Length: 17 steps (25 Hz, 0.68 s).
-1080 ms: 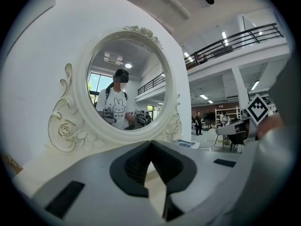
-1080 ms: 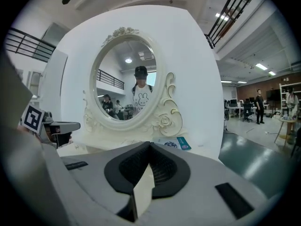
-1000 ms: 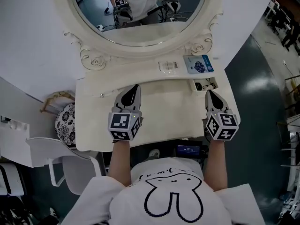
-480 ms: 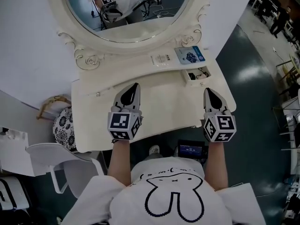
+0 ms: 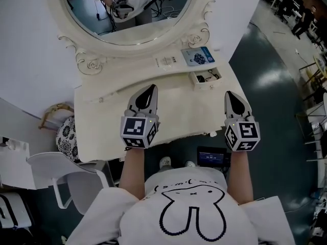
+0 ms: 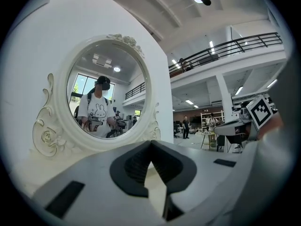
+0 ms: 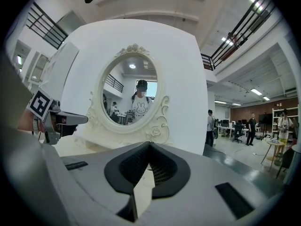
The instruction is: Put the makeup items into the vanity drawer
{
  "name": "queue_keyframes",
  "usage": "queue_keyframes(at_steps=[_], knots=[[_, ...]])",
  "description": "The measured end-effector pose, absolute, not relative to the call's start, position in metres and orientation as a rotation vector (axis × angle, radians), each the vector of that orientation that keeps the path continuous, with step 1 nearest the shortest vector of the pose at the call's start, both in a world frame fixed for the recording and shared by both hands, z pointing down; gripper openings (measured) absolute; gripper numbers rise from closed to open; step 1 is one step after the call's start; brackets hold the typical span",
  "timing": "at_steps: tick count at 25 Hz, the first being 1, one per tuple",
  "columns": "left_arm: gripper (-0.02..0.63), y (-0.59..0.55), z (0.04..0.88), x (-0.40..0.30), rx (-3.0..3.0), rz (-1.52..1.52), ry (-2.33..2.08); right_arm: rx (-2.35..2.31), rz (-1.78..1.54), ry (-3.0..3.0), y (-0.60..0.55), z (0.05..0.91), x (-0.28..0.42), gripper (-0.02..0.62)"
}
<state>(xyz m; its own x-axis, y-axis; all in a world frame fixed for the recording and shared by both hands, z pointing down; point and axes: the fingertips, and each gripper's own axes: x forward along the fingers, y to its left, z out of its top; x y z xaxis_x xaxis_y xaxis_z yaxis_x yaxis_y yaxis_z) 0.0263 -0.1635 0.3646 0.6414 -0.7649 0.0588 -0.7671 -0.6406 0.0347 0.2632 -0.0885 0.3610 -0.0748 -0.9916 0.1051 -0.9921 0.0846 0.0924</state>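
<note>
- The left tongs point(image 5: 152, 88) are pressed together with nothing between them. They are held level over the middle of the cream vanity tabletop point(image 5: 184, 111) and point toward the mirror point(image 5: 127, 14).
- The right tongs point(image 5: 228, 93) are also pressed together and hold nothing. They hang over the right side of the tabletop, well apart from the left tongs.
- A small open compartment point(image 5: 192, 78) sits at the back right of the tabletop, with dark objects inside that are too small to identify. The tip of the right tongs is near it, just in front and to its right, and does not touch it.
- A flat blue packet point(image 5: 199, 56) lies at the base of the mirror frame, just behind the compartment.
- A small white packet point(image 5: 166, 61) lies beside the blue one, to its left.
- Neither pair of tongs touches either packet.
- The oval mirror reflects the person in a bunny-print shirt point(image 5: 191, 216), holding both grippers.
- A white chair point(image 5: 56, 167) stands on the floor at the vanity's left.
</note>
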Motion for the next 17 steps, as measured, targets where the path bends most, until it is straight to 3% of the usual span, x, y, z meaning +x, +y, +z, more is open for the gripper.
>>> queue_keyframes(at_steps=[17], knots=[[0.021,-0.154,0.333,0.061,2.877,0.005,-1.291,2.027,-0.099,-2.231,-0.084,0.334,0.283,-0.006]])
